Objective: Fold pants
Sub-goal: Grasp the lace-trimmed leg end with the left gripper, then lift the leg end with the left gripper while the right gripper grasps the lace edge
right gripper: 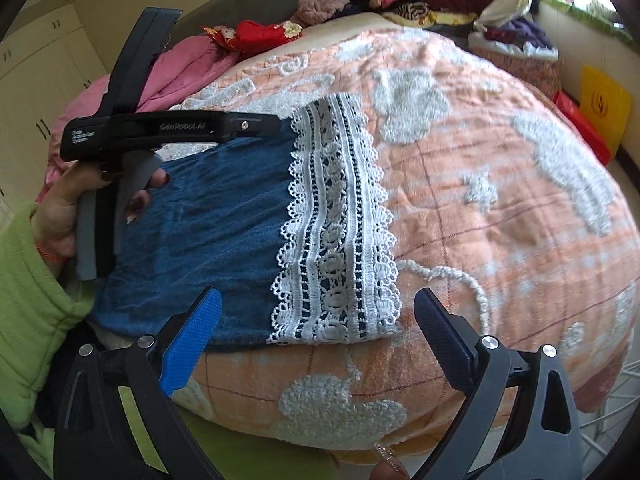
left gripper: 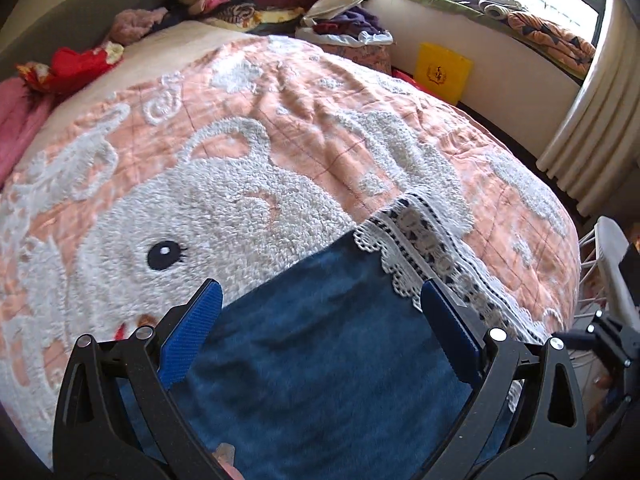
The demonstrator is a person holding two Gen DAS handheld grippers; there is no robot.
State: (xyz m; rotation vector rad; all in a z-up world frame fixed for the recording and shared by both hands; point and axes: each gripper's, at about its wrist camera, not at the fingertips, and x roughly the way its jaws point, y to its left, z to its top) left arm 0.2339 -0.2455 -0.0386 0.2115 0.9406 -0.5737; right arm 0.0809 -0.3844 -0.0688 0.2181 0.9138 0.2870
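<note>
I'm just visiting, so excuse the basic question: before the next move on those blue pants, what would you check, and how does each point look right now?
1. Left gripper open: ok.
2. Right gripper open: ok.
3. Pants lying flat on the bedspread: ok.
4. Lace hem laid straight: ok.
5. Grippers holding no cloth: ok.
6. Waist end squared up: cannot tell, it is hidden.
</note>
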